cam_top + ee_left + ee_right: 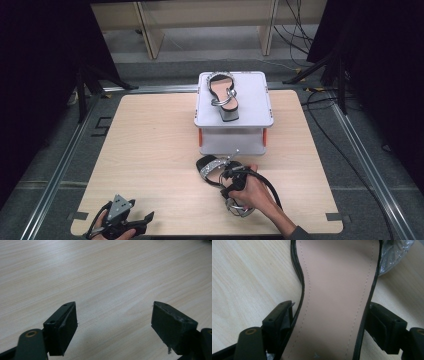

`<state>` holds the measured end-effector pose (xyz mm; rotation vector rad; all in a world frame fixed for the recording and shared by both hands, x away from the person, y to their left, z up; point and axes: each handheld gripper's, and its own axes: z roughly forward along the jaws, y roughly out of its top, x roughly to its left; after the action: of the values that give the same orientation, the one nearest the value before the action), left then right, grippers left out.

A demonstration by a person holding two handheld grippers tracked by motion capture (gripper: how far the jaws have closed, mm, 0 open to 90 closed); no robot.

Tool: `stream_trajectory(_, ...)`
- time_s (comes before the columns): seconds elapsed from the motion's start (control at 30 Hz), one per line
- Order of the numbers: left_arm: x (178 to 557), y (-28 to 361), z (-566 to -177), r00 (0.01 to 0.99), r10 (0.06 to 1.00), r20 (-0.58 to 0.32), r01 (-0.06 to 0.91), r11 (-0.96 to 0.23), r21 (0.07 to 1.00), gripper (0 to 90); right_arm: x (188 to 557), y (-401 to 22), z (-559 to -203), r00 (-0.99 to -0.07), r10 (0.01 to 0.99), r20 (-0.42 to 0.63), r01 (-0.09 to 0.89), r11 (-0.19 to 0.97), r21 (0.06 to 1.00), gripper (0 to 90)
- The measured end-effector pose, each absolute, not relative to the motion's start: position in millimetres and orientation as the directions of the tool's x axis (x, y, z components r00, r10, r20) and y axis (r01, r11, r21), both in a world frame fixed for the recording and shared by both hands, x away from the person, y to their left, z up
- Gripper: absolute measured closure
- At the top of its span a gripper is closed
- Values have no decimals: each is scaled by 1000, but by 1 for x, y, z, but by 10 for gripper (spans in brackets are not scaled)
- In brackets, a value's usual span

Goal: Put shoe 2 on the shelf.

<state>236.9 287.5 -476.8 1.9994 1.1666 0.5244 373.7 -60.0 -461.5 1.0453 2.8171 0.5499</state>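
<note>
A person's right gripper (231,176) straddles the waist of a sandal (216,170) lying on the bench (150,150) just in front of a white stand (233,107), where its mate (223,95) already sits on the top shelf. In the right gripper view the tan insole (337,295) runs up between the two black fingers (279,322), whose pads sit at the sole's black edges on both sides; they appear to be grasping the sandal across its narrow middle, though how firmly they press is hard to tell. The glittery toe strap (392,257) shows at the upper right of that view. The left gripper (122,220) rests near the bench's front left corner, well apart from the shoes, its fingers (62,327) released and spread over bare wood with nothing between them. The step in hand looks like the pick-up of the second sandal, with the pairing on the stand only half done. The next move likely calls for a secure grip on the sole, a clean lift clear of the stand's front edge, and a placement beside the first sandal on the shelf, where free room is narrow and a loose ankle strap could snag.
</note>
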Motion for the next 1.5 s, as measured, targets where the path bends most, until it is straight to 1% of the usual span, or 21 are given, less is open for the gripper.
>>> stream_trajectory(0.13,236,287,-477,505,863,-18,552,-307,776,206,375,-63,-461,-772,635,41,604,711,359,283)
stream_trajectory(0.2,237,287,-477,505,863,-19,551,-306,776,206,376,-64,-461,-779,627,27,594,722,354,314)
stream_trajectory(0.23,236,287,-477,499,866,-23,556,-299,775,206,378,-68,-460,-789,614,18,580,735,352,348)
stream_trajectory(0.27,236,287,-477,501,865,-22,556,-303,774,206,378,-68,-460,-789,614,18,580,735,352,348)
stream_trajectory(0.3,237,287,-477,499,866,-24,556,-298,776,206,380,-73,-459,-798,603,13,569,746,346,372)
stream_trajectory(0.4,236,286,-477,502,865,-21,553,-302,776,206,381,-76,-460,-791,611,35,582,734,351,379)
stream_trajectory(0.43,236,286,-477,503,864,-20,553,-304,776,206,380,-75,-458,-777,626,66,604,713,357,374)
stream_trajectory(0.53,236,286,-477,497,867,-27,560,-297,773,206,380,-74,-459,-784,619,49,591,721,362,369)
stream_trajectory(0.63,237,288,-476,517,856,12,548,-342,764,206,380,-72,-459,-782,622,37,591,723,358,369)
stream_trajectory(0.8,235,287,-477,501,866,-17,553,-305,775,206,379,-71,-459,-782,623,21,589,726,354,387)
stream_trajectory(0.97,236,288,-476,505,863,-16,550,-307,776,206,379,-75,-457,-792,611,13,573,735,364,426)
stream_trajectory(1.07,236,288,-476,503,864,-18,550,-304,778,206,380,-78,-455,-809,588,9,549,749,371,427)
stream_trajectory(1.13,235,288,-476,495,868,-23,554,-296,778,206,376,-77,-452,-779,627,18,586,717,377,427)
stream_trajectory(1.17,235,288,-476,495,869,-23,555,-295,778,206,378,-78,-450,-798,602,2,555,735,390,427)
stream_trajectory(1.23,236,288,-476,497,867,-19,553,-300,777,206,377,-80,-445,-802,597,22,557,732,392,427)
stream_trajectory(1.4,236,288,-476,486,874,-24,562,-292,774,206,375,-81,-438,-805,593,20,547,729,411,428)
stream_trajectory(1.43,236,288,-477,495,869,-19,554,-299,777,206,375,-81,-434,-812,584,11,532,732,426,427)
stream_trajectory(1.5,236,288,-477,486,873,-25,562,-291,774,206,374,-81,-431,-808,589,16,539,729,421,427)
